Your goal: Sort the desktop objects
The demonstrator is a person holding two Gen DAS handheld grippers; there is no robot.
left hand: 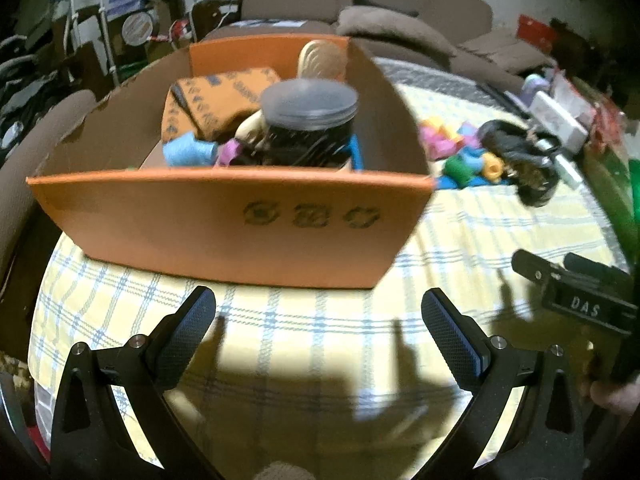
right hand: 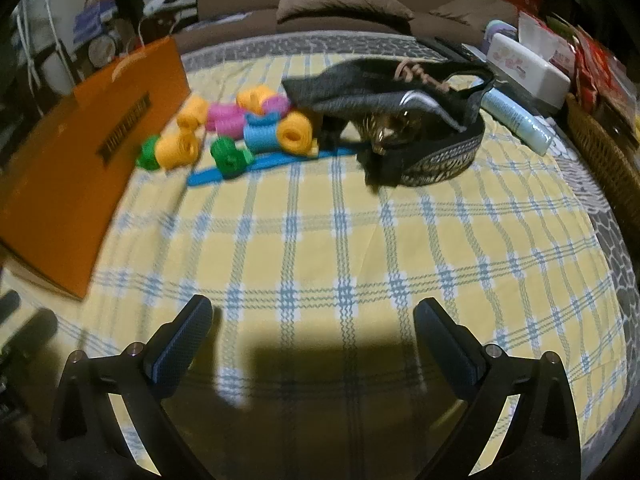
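Rollers (right hand: 256, 124) lie right of the box (right hand: 80, 168), ahead-left of our right hand-held gripper (right hand: 312, 332), the nearer one; both it and the left (left hand: 318, 320) gape empty.

Reading "DAS" in white letters on a black block (left hand: 586, 307) at the right edge of the left wrist view.

Showing three dark round stamped signs in a row on the near wall of the orange box (left hand: 224, 224); too blurred for reading.

Carrying a dark printed strip of letters on the side of the orange box in the right wrist view; not making out any word.

Bearing repeated dark print on an orange packet (left hand: 224, 96) inside the box; illegible.

Showing faint pink print on a white case (right hand: 524, 66) at the far right; unreadable.
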